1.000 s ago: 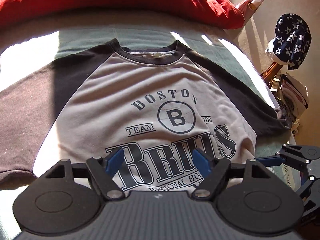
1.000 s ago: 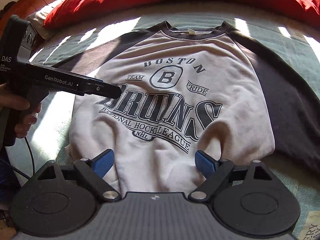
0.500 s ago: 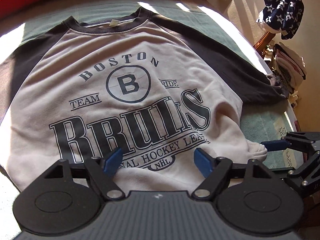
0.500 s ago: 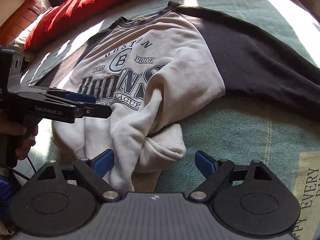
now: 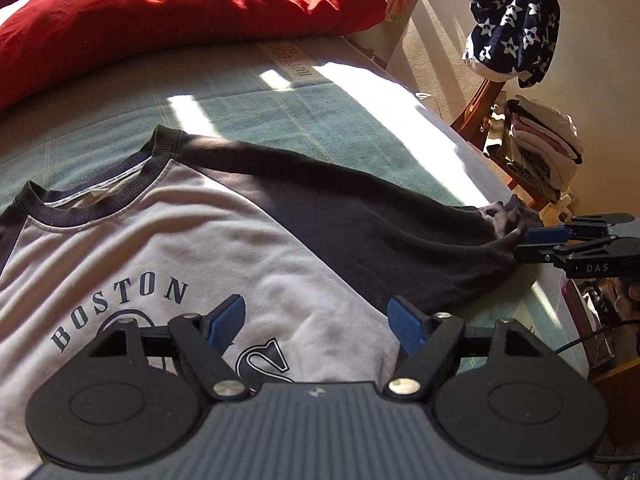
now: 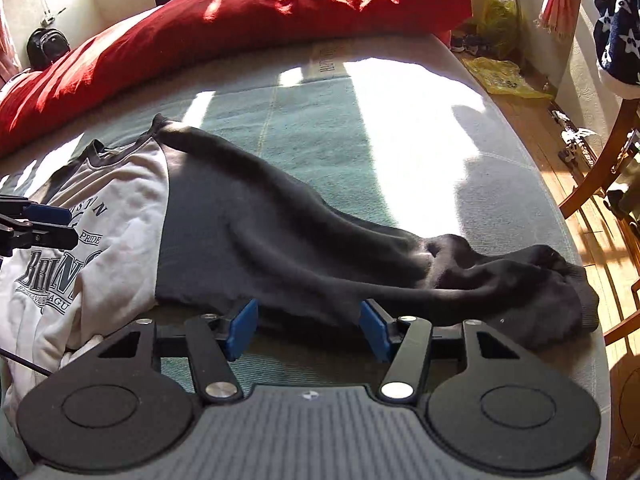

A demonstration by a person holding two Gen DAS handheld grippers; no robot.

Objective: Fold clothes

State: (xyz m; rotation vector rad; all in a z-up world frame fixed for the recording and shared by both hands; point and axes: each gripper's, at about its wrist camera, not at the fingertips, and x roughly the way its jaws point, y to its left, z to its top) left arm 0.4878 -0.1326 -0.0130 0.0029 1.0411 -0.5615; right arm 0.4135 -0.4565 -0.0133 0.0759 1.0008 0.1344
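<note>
A grey Boston Bruins sweatshirt [image 5: 168, 248] with black sleeves lies face up on the bed. Its right black sleeve [image 5: 360, 220] stretches out to the bed's right edge, with a bunched cuff [image 6: 560, 292]. My left gripper [image 5: 316, 324] is open, hovering over the shirt's chest near the sleeve seam. My right gripper [image 6: 308, 328] is open, low over the sleeve's lower edge, the cloth lying between and beyond its blue pads. The right gripper also shows in the left wrist view [image 5: 536, 240], close to the cuff. The left gripper shows in the right wrist view [image 6: 52, 224].
A red pillow [image 5: 180, 12] lies across the head of the bed on the green blanket [image 5: 320, 120]. A wooden chair [image 5: 520, 152] with stacked clothes and a star-patterned garment [image 5: 516, 28] stands right of the bed. Wooden floor [image 6: 532, 120] lies beyond the edge.
Both grippers have moved right, from the shirt's hem and crumpled lower corner toward the right sleeve. The right gripper now sits at the sleeve. Both stay open.
</note>
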